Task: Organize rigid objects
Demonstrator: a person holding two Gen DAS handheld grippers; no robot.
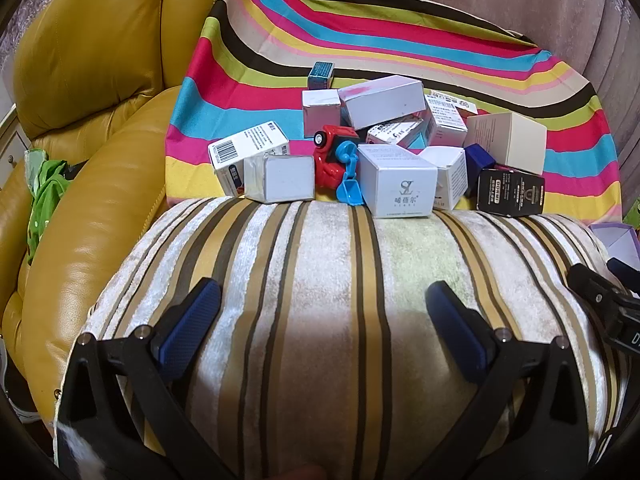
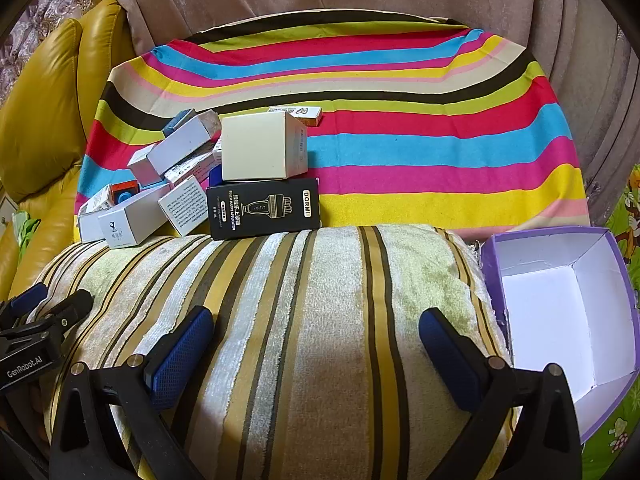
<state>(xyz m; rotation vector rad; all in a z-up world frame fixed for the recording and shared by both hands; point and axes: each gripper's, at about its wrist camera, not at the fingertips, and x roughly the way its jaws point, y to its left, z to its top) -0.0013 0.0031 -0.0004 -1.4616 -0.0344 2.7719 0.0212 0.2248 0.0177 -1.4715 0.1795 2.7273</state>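
Striped cushion (image 2: 320,320) under both my grippers, rainbow cloth (image 2: 400,152) beyond. Left gripper (image 1: 322,332) and right gripper (image 2: 316,344) both spread wide, holding nothing. Boxes and red toy truck (image 1: 332,160) heaped loosely at the cushion's far edge. Risk: nudging the white box (image 1: 400,184) or black DORMI box (image 2: 264,208) topples neighbours. Purple tray (image 2: 560,320) overhangs on the right, likely tippy. Open cloth right of the heap.

Bare striped cushion (image 2: 320,320) lies ahead of both wide-open grippers, offering open passage toward twelve o'clock. In the right wrist view, the box pile (image 2: 192,184) blocks ten to eleven o'clock, while the striped cloth (image 2: 440,152) stays free at one o'clock. The purple-rimmed box (image 2: 486,256) walls off three o'clock.
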